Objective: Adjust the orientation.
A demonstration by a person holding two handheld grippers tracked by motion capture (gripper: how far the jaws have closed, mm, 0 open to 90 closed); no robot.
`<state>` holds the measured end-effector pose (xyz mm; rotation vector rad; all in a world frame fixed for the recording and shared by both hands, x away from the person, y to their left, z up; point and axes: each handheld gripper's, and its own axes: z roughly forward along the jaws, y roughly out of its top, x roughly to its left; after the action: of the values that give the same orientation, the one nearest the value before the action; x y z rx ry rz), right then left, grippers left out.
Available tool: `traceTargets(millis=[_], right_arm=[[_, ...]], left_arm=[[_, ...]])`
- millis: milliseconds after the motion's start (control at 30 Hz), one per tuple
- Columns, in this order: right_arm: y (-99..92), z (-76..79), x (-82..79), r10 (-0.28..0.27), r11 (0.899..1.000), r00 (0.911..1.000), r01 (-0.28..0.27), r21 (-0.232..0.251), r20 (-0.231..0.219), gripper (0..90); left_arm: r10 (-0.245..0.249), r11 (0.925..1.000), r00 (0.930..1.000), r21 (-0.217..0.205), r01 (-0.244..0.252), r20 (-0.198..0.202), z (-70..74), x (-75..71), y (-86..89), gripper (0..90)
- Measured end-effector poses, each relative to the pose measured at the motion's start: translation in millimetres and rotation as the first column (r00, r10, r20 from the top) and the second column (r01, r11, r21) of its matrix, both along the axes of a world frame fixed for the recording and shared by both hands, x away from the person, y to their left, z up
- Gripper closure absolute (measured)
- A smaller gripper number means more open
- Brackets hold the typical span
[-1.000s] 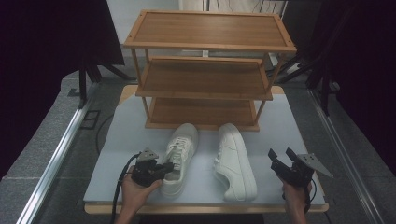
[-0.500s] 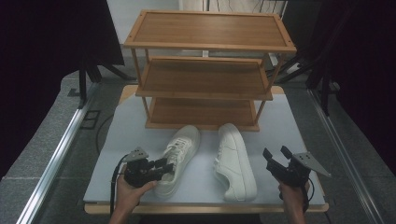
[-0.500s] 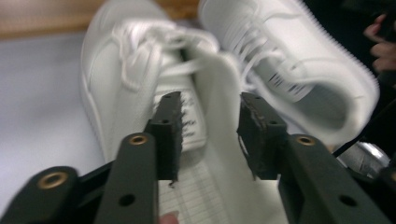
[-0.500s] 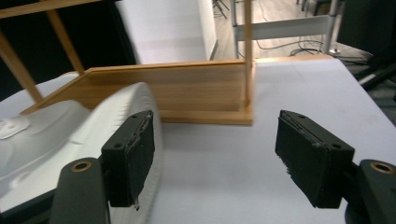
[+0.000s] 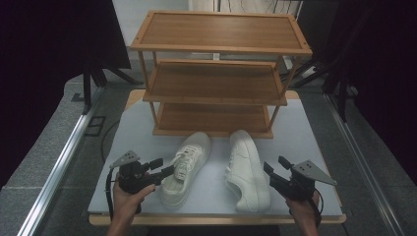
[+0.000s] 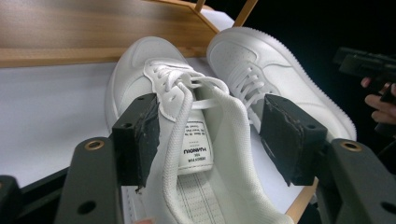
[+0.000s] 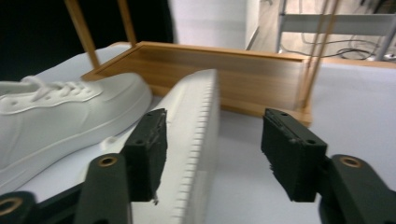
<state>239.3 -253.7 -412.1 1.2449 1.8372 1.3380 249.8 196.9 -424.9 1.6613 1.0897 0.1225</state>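
— While the left gripper [image 5: 164, 169] has just been opening, is it holding anything?
— No; its jaws stand released astride the collar of the left shoe [image 5: 187, 166], pads clear of it; that shoe lies in front of the rack [image 5: 215, 96], freshly let go, I judge.
— And the right gripper [image 5: 276, 169]?
— Its jaws have been closing yet grasp nothing; the right shoe [image 5: 246, 168], tipped on its side before the rack, seems next.

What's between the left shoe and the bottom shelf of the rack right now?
Nothing visible: the left shoe lies with its toe near the bottom shelf, with bare table alongside it. The left gripper, jaws just opened, stands at its heel end.
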Motion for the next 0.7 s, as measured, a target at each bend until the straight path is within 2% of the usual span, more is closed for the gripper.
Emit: traceTargets(millis=[67,133,233,333,433,467,500,600,700], right_arm=[[5.8,1.0,-0.8,0.028,1.0,0.9996,-0.028,0.002,-0.006,46.8],[12.5,1.0,-1.3,0.064,0.998,0.9979,-0.064,-0.001,-0.005,57.0],[26.9,-1.9,-2.7,0.15,0.988,0.9886,-0.151,-0.031,-0.012,69.9],[44.0,-6.4,-6.3,0.226,0.972,0.9734,-0.228,-0.056,-0.035,77.5],[60.9,-12.2,-10.1,0.295,0.948,0.9535,-0.3,-0.104,-0.061,82.1],[68.8,-16.1,-10.9,0.321,0.935,0.9434,-0.329,-0.129,-0.084,84.2],[68.8,-16.1,-10.9,0.321,0.935,0.9434,-0.329,-0.129,-0.084,84.2],[79.8,-23.1,-10.1,0.357,0.916,0.9266,-0.372,-0.151,-0.117,86.8],[86.2,-26.4,-10.6,0.365,0.905,0.9212,-0.385,-0.181,-0.135,87.8]], left_arm=[[-0.002,1.0,1.0,-0.006,0.002,-0.003,-1.5,0.3,1.7,36.6],[0.001,1.0,1.0,-0.004,-0.001,-0.008,-2.9,0.1,2.7,36.2],[0.0,1.0,0.9998,-0.006,0.0,-0.022,-4.3,0.5,3.3,36.1],[-0.006,0.9999,0.9997,-0.011,0.006,-0.022,-3.5,-0.9,3.7,35.9],[-0.001,1.0,0.9995,-0.004,0.001,-0.031,-4.7,0.2,4.7,35.6],[0.002,1.0,0.9993,-0.006,-0.002,-0.036,-5.5,0.6,5.1,35.3],[0.002,1.0,0.9992,-0.004,-0.003,-0.039,-6.2,1.0,5.9,35.3],[0.003,1.0,0.9985,-0.002,-0.003,-0.055,-8.3,0.6,9.1,34.7],[0.012,0.9999,0.9976,0.0,-0.012,-0.069,-8.7,0.2,12.9,34.4]])
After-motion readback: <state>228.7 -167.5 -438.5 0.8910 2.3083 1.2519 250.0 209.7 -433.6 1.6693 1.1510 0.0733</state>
